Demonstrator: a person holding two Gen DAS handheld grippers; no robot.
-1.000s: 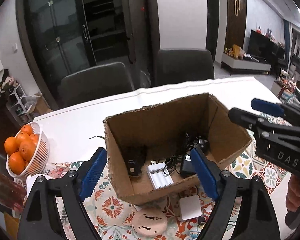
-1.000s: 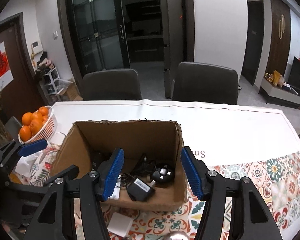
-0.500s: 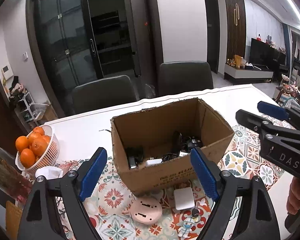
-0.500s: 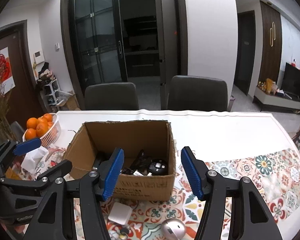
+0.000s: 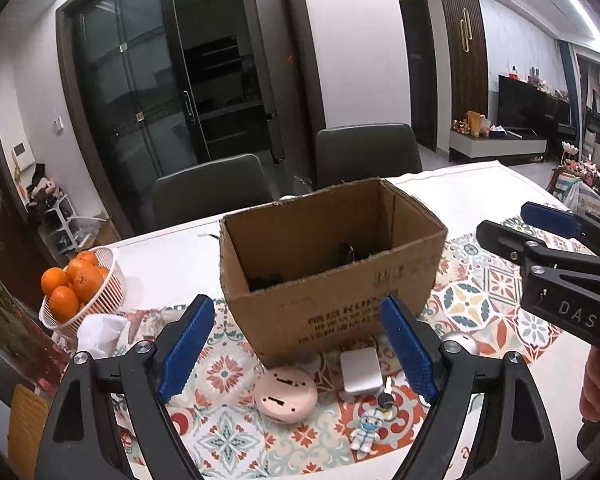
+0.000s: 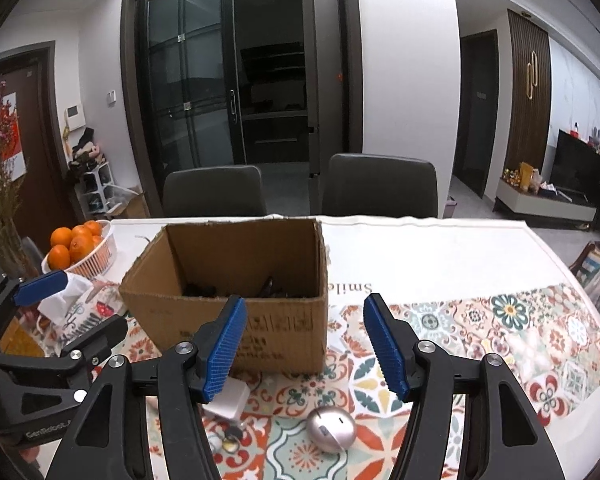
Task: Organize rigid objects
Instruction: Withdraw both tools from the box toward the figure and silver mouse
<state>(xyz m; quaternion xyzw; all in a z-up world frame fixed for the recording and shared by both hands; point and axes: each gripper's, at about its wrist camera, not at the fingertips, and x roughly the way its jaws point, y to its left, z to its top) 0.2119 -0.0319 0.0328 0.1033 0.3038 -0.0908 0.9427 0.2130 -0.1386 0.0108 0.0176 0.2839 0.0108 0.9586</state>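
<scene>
Both claws are spread wide with nothing in them; left claw [image 5: 298, 350] and right claw [image 6: 304, 346] hover above the surface [image 6: 440, 264]. Cardboard box [image 5: 340, 280] sits ahead, pink disc [image 5: 286, 394] and white adapter [image 5: 360, 370] just in front of it

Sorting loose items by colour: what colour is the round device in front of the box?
Pale pink round device, clearest in the left wrist view.

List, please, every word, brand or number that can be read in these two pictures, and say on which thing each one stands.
"DAS": on the body of the right gripper, seen from the left wrist view.
"GenRobot": on the body of the left gripper, seen from the right wrist view; what follows is cut off.
"Smile", upside down and partly hidden: on the white tablecloth.
Dark print on the cardboard box front: too blurred to read.
</scene>
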